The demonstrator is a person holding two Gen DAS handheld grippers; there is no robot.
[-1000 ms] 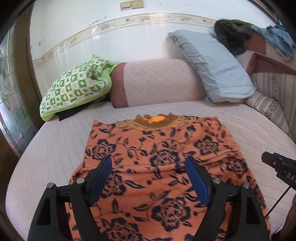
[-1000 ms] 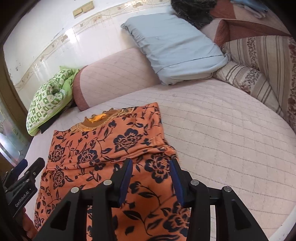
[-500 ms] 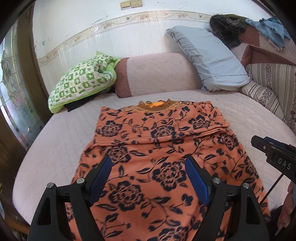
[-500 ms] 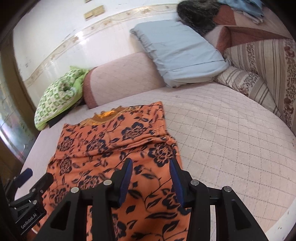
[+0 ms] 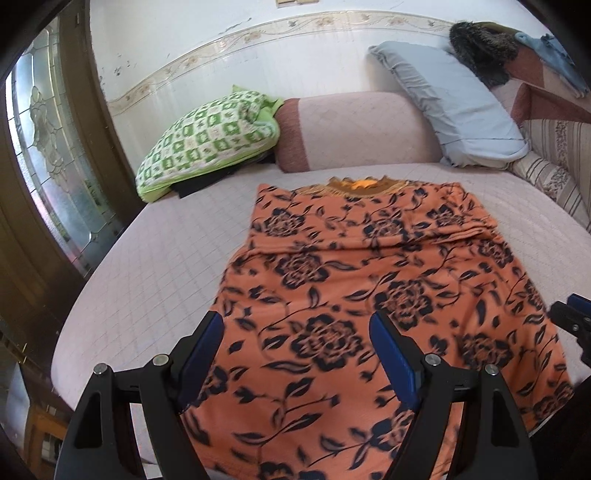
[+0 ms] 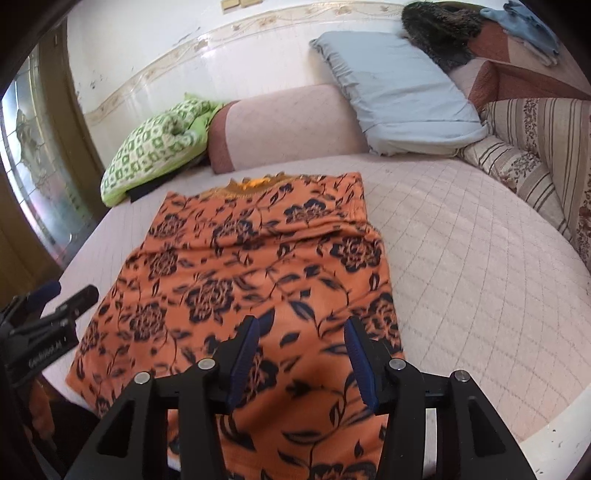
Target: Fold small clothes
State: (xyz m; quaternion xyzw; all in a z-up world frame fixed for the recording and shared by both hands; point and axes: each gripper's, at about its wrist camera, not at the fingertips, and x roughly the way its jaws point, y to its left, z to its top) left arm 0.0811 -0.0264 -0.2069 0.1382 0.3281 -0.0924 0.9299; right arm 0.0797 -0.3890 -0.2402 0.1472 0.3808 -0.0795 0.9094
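Note:
An orange garment with dark navy flowers (image 5: pixel 369 280) lies spread flat on the pink quilted bed (image 5: pixel 155 266), its brown collar (image 5: pixel 356 184) at the far end and its hem hanging over the near edge. It also shows in the right wrist view (image 6: pixel 255 266). My left gripper (image 5: pixel 295 339) is open and empty above the garment's near left part. My right gripper (image 6: pixel 301 350) is open and empty above its near right part. Each gripper shows at the edge of the other's view: the right one (image 5: pixel 572 321) and the left one (image 6: pixel 55 314).
A green checked pillow (image 5: pixel 210 136), a pink bolster (image 5: pixel 354 129) and a grey pillow (image 5: pixel 454 107) lie at the bed's far end. Striped cushions (image 6: pixel 535 147) and a dark furry item (image 6: pixel 439 26) line the right. A glass-panelled door (image 5: pixel 44 147) stands left.
Both grippers have pulled back and up from the garment toward the near edge of the bed. More of the garment and bed shows now. Both stay open.

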